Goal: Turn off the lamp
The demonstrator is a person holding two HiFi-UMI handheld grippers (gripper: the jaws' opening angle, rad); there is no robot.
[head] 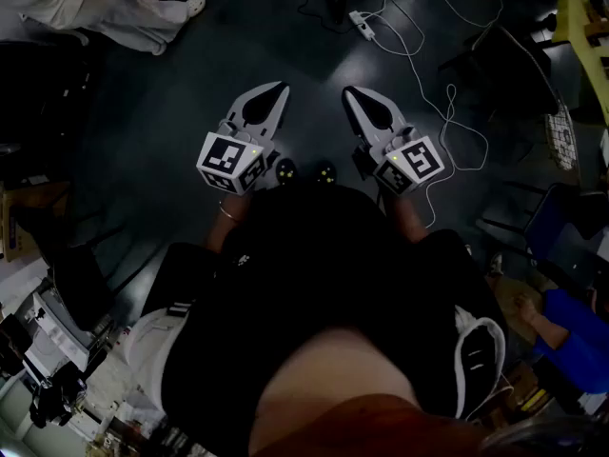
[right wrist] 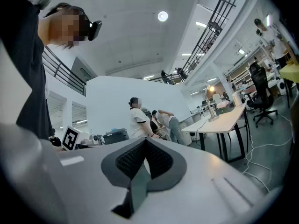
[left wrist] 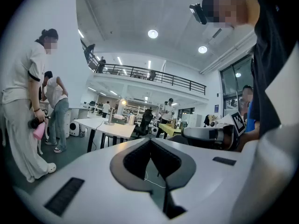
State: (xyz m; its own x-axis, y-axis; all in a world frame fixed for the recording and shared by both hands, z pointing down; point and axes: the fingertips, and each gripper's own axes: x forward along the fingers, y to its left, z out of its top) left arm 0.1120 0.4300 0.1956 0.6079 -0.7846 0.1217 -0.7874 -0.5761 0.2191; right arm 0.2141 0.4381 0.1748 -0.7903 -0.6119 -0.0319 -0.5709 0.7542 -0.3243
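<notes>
A desk lamp [right wrist: 211, 88] glows far ahead on a long white table [right wrist: 219, 121] in the right gripper view. The left gripper view shows the same lit lamp [left wrist: 123, 101] standing on that table [left wrist: 105, 126], well beyond the jaws. My left gripper [left wrist: 150, 140] is shut with nothing in it, its tips meeting. The right gripper [right wrist: 145, 139] is also shut and empty. In the dark head view both hang side by side in front of my body, left gripper [head: 282, 87] and right gripper [head: 348, 92], over the floor. Neither is near the lamp.
White cables [head: 419, 55] and a power strip [head: 363, 25] lie on the dark floor ahead. A person in white [left wrist: 28, 101] stands at the left, others [right wrist: 161, 122] bend near the table. A black office chair [right wrist: 259, 94] stands by the table.
</notes>
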